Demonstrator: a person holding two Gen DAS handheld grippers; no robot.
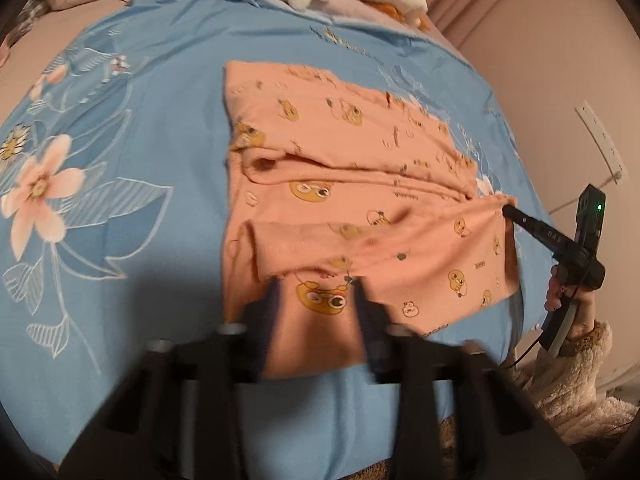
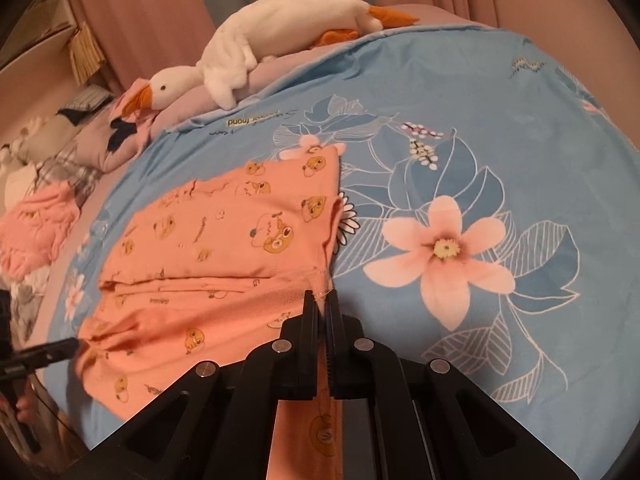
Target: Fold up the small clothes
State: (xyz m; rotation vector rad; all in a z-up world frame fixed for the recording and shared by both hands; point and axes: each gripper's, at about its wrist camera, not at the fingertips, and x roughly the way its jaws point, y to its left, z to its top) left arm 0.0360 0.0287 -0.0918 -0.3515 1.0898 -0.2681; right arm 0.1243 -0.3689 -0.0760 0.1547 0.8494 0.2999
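A small peach garment (image 1: 340, 184) printed with yellow cartoon ducks lies partly folded on the blue floral sheet (image 1: 132, 184). In the left wrist view my left gripper (image 1: 316, 292) is blurred, its fingers (image 1: 272, 304) spread wide over the garment's near edge, holding nothing I can see. My right gripper (image 1: 508, 210) pinches the garment's right corner and lifts it. In the right wrist view the right gripper (image 2: 320, 300) is shut on the garment's (image 2: 224, 240) hem, with cloth hanging between the fingers. The left gripper's tip (image 2: 60, 348) shows at the far left, at the garment's other edge.
A white plush goose (image 2: 256, 48) lies on a mauve blanket at the head of the bed. Another pink garment (image 2: 36, 232) sits crumpled beside the sheet. Pillows (image 2: 72, 136) and pink curtains (image 2: 160, 20) lie beyond. A wall (image 1: 560, 60) with a socket is to the right.
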